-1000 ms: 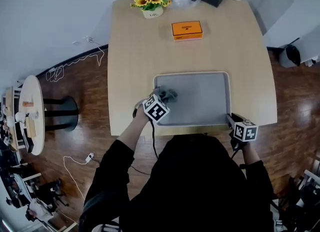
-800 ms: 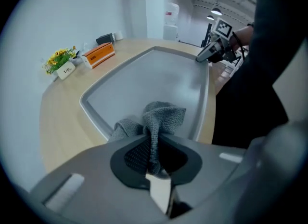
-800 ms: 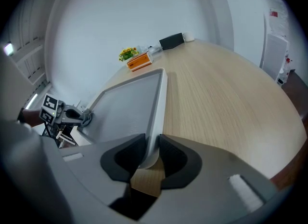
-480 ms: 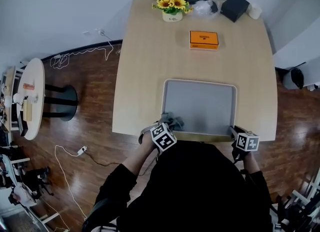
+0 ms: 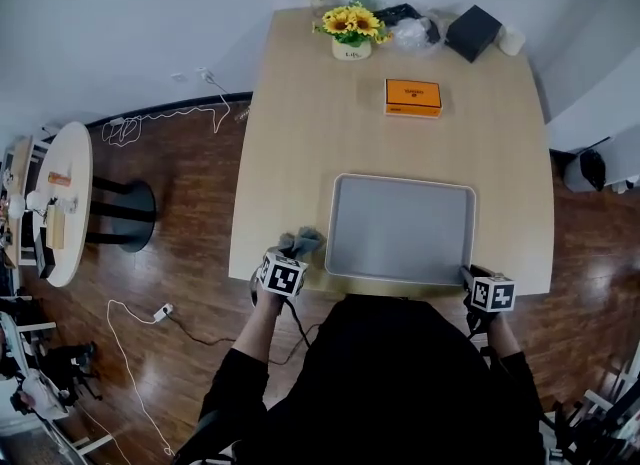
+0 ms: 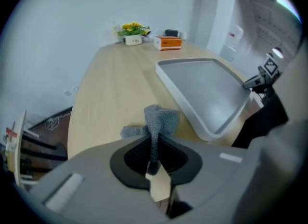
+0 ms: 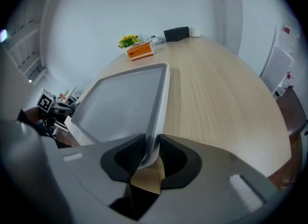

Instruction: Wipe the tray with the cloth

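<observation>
A grey tray [image 5: 400, 229] lies at the near edge of the wooden table [image 5: 300, 133]. My left gripper [image 5: 292, 257] is shut on a grey cloth [image 5: 304, 241], which hangs over bare table just left of the tray. In the left gripper view the cloth [image 6: 157, 122] sticks up between the jaws, with the tray [image 6: 207, 90] to its right. My right gripper [image 5: 472, 279] is shut on the tray's near right corner. In the right gripper view the tray's rim [image 7: 161, 102] runs between the jaws.
At the far end of the table stand a sunflower pot [image 5: 350, 29], an orange box [image 5: 413, 97], a black box [image 5: 473, 32], a plastic bag [image 5: 410, 21] and a white cup [image 5: 511, 41]. A round side table [image 5: 62, 215] stands on the floor to the left, with cables nearby.
My left gripper has carried the cloth from the tray's left part down to its near left corner, then leftward off the tray onto bare table. The right gripper has stayed on the tray's corner.
</observation>
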Demonstrator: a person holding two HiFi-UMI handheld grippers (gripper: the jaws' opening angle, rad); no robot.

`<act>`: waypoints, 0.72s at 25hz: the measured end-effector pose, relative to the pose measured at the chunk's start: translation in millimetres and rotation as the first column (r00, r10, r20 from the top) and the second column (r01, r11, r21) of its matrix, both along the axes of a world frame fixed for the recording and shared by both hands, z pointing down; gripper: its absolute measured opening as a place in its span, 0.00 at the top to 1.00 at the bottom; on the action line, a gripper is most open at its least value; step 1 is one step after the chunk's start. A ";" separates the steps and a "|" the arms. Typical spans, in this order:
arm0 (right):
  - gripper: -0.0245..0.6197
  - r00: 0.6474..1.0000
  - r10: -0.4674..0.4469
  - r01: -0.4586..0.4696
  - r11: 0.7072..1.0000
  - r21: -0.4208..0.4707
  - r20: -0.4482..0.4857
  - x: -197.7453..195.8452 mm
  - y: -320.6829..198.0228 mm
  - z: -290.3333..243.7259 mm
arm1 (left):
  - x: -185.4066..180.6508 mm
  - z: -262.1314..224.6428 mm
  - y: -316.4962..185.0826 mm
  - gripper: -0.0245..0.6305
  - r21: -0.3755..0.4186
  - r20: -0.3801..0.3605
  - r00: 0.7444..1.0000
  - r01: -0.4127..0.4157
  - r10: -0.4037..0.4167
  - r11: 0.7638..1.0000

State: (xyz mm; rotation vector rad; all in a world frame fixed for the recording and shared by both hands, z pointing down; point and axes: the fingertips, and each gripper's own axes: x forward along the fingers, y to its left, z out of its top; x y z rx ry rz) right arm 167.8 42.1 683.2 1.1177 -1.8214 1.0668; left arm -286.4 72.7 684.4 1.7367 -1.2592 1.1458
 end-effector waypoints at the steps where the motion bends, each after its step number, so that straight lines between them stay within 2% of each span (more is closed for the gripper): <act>1: 0.82 1.000 0.000 0.000 1.000 0.000 0.000 -1.7 -0.1 -0.5 | -5.1 6.3 1.8 0.94 -0.009 -0.023 0.997 0.074 -0.074 0.997; 2: 0.82 1.000 0.002 -0.002 1.000 0.001 -0.003 -2.6 0.1 -0.7 | -8.1 9.1 3.3 0.91 -0.015 -0.050 0.988 0.147 -0.147 0.989; 4: 0.82 1.000 0.007 -0.007 1.000 0.005 -0.020 -1.3 0.9 -0.6 | -9.4 8.6 4.4 0.76 -0.010 -0.103 0.962 0.253 -0.253 0.967; 5: 0.82 1.000 0.009 -0.009 1.000 0.008 -0.024 -0.7 1.0 -0.7 | -8.9 6.4 4.7 0.66 -0.003 -0.121 0.952 0.283 -0.281 0.959; 8: 0.81 1.000 0.012 -0.012 1.000 0.015 -0.022 -0.2 0.5 -1.3 | -6.0 -9.3 2.9 0.51 0.030 -0.158 0.938 0.318 -0.309 0.948; 13: 0.81 1.000 0.002 -0.002 1.000 0.026 -0.015 -3.0 2.9 -7.0 | 4.5 -66.9 -11.5 0.50 0.148 -0.204 0.942 0.298 -0.265 0.943; 16: 0.81 1.000 -0.003 0.004 0.998 0.056 -0.020 -3.9 0.7 -20.2 | 26.6 -106.8 -29.8 0.51 0.249 -0.234 0.956 0.235 -0.177 0.940; 18: 0.81 1.000 -0.002 0.003 0.993 0.116 -0.011 -7.3 -9.4 -43.9 | 51.0 -138.2 -45.1 0.60 0.334 -0.255 0.963 0.173 -0.088 0.926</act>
